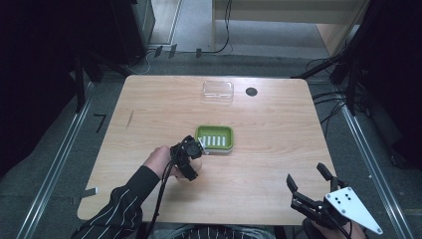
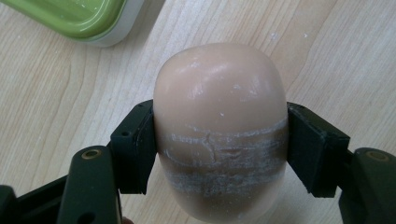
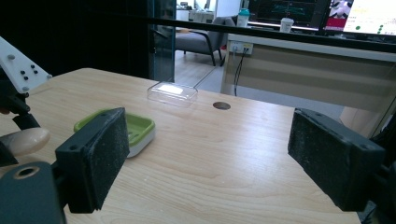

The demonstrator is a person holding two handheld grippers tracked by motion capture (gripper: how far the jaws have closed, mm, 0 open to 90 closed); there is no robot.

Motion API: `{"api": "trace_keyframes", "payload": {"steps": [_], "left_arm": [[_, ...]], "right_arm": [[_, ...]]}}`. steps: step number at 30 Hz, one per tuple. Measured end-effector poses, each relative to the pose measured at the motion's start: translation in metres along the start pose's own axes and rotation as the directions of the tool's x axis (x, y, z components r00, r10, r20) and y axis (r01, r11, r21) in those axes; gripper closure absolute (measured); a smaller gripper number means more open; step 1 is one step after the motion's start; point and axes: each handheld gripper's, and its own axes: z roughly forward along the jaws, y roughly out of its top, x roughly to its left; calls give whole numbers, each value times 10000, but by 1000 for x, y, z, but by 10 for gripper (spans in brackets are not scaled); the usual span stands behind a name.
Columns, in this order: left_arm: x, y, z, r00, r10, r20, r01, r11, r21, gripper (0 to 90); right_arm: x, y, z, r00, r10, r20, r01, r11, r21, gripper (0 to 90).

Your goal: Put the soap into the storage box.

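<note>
In the left gripper view, the bottom edge is cutting off the rounded, pale pink soap bar [image 2: 219, 135], and the upper left corner is cropping the green plastic soap dish [image 2: 74, 16]. In the high view, the left gripper [image 1: 195, 158] is hiding most of that bar, while the bottom edge is cutting off the striped sleeve [image 1: 117, 214].

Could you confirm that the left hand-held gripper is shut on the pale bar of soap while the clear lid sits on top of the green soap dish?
Not quite. The left hand-held gripper is shut on the soap, but the clear lid lies apart from the green soap dish, farther back on the table, as the high view shows.
</note>
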Motion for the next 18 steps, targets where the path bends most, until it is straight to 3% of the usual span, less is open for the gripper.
{"api": "trace_keyframes", "payload": {"steps": [6, 18], "left_arm": [[1, 4, -2, 9997, 251, -75, -251, 9997, 21, 325], [6, 11, -7, 9988, 377, -318, -370, 9991, 215, 325]], "right_arm": [[0, 0, 0, 10000, 24, -1, -24, 10000, -16, 132], [0, 0, 0, 10000, -1, -3, 1, 10000, -11, 132]]}}
